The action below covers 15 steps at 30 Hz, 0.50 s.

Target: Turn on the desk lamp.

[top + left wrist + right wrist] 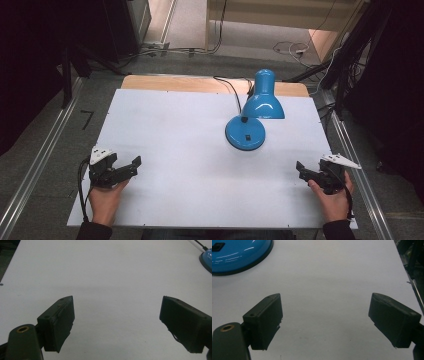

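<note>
A blue desk lamp (252,112) stands upright on the white tabletop (175,130), right of centre toward the far edge, its shade tilted over the round base and its black cord (231,89) trailing off the far side. The left hand-held gripper (125,167) rests at the near left, jaws spread wide, holding nothing. The right hand-held gripper (305,171) sits at the near right, likewise wide open and empty. Both are well apart from the lamp, with bare surface between.

The blue lamp (239,255) is cut off by the top edge in the right gripper view; its switch (246,136) is too small to read.
</note>
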Tool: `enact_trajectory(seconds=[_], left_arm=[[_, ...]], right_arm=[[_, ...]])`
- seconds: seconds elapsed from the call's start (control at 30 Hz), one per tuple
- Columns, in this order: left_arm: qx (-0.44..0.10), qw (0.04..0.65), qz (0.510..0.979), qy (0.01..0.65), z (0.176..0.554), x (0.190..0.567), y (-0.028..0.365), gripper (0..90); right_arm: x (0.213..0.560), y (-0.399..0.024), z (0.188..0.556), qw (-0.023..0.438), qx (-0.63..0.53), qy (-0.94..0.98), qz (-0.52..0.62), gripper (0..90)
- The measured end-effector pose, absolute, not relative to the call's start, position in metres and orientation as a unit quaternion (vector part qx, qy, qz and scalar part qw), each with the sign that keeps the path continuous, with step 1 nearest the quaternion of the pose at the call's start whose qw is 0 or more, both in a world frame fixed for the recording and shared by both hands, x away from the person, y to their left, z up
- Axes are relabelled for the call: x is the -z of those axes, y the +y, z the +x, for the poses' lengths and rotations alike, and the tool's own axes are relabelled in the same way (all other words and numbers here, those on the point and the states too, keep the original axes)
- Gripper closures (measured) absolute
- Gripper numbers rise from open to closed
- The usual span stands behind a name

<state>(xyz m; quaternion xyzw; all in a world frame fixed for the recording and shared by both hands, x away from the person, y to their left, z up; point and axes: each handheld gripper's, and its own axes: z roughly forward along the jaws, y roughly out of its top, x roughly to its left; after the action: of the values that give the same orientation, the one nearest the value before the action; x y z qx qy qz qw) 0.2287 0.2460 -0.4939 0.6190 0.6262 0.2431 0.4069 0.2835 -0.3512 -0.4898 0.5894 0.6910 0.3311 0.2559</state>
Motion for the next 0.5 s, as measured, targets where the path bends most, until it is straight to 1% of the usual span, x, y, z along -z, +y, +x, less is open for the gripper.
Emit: enact_trajectory(seconds=[0.5], left_arm=[[-0.242, 0.406, 0.621, 0.625, 0.2293, 0.4947, 0.2454, 13.2]], right_arm=[[0.487, -0.3445, 0.2866, 0.26, -0.343, 0.688, 0.584, 13.0]])
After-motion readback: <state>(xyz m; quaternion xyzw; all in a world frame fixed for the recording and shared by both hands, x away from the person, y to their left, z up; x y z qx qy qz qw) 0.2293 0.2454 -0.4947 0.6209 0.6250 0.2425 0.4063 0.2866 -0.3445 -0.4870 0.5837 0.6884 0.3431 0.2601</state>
